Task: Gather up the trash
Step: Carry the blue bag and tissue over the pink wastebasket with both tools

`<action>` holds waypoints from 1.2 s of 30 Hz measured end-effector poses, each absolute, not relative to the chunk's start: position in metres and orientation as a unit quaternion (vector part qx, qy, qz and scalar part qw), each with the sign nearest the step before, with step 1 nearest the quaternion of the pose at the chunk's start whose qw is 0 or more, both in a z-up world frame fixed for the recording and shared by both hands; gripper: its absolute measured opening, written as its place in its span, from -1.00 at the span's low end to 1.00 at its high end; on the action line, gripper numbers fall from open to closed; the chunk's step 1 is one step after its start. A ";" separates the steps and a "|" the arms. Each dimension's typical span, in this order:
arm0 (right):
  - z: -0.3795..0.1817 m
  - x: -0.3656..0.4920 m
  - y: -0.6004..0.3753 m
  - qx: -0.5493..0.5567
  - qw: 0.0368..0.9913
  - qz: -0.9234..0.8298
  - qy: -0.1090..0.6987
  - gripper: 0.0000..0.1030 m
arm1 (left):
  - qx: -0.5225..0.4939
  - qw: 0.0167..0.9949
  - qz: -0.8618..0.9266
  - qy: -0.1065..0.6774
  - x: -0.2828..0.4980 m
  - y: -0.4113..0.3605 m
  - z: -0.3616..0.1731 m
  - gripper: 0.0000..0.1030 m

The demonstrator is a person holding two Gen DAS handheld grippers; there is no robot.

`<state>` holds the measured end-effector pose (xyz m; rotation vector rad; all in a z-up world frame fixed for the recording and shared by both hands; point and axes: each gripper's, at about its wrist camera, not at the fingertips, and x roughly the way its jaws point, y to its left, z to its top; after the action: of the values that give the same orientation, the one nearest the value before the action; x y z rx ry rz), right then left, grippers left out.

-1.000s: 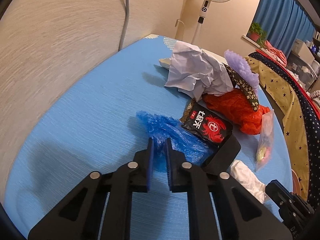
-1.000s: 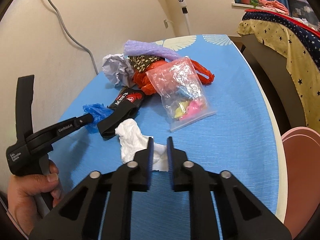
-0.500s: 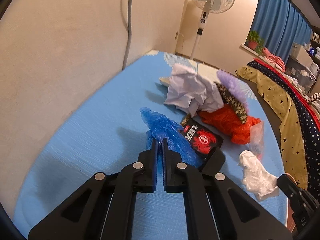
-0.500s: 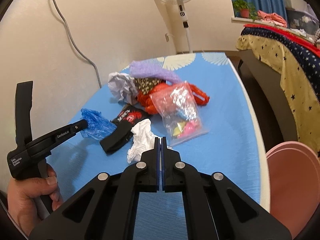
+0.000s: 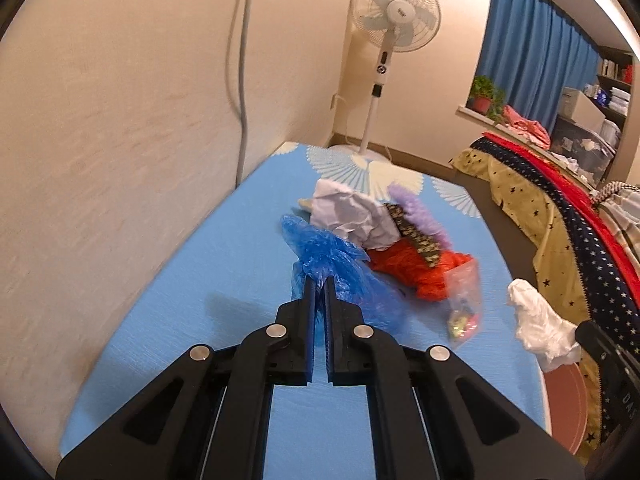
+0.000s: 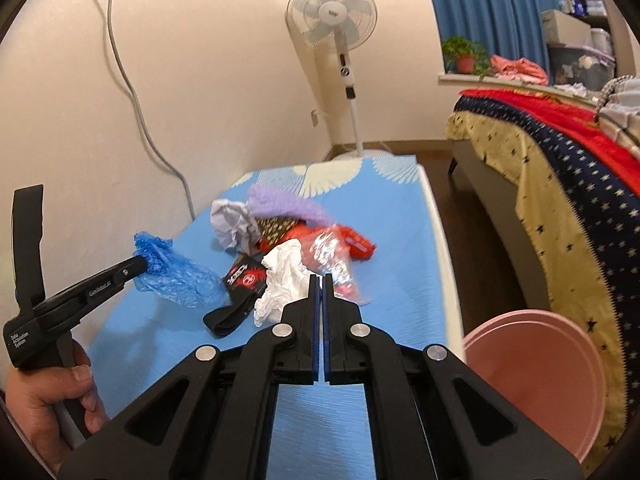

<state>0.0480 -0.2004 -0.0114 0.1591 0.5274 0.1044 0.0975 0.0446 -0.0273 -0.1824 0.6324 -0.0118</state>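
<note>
- The blue plastic bag [image 5: 340,276], at frame centre, hangs pinched in the left gripper [image 5: 319,280] above the counter [image 5: 224,240].
- The white tissue [image 6: 280,280] is clamped by the right gripper [image 6: 319,280].
- A pink bin [image 6: 540,376] sits lower right.

cream wall [image 6: 200,80]; fan [image 6: 332,12], blue curtains [image 5: 532,56]

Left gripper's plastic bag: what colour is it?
Translucent blue; the bag, pinched by the left gripper, shows best in the right wrist view.
</note>
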 end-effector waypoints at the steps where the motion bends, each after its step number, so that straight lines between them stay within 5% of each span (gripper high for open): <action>1: -0.008 0.044 -0.203 0.077 0.962 0.046 0.256 -0.98 | -0.087 0.947 -0.011 0.308 0.093 0.043 -0.024 -0.93; 36: 0.044 -0.054 -0.281 0.064 0.975 -0.065 0.205 -0.97 | -0.042 0.947 -0.130 0.289 0.031 -0.047 0.006 -0.93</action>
<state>-0.0540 -0.2805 0.0439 0.1283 0.4135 -0.1305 0.0306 -0.0472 0.0065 -0.0863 0.5885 -0.2647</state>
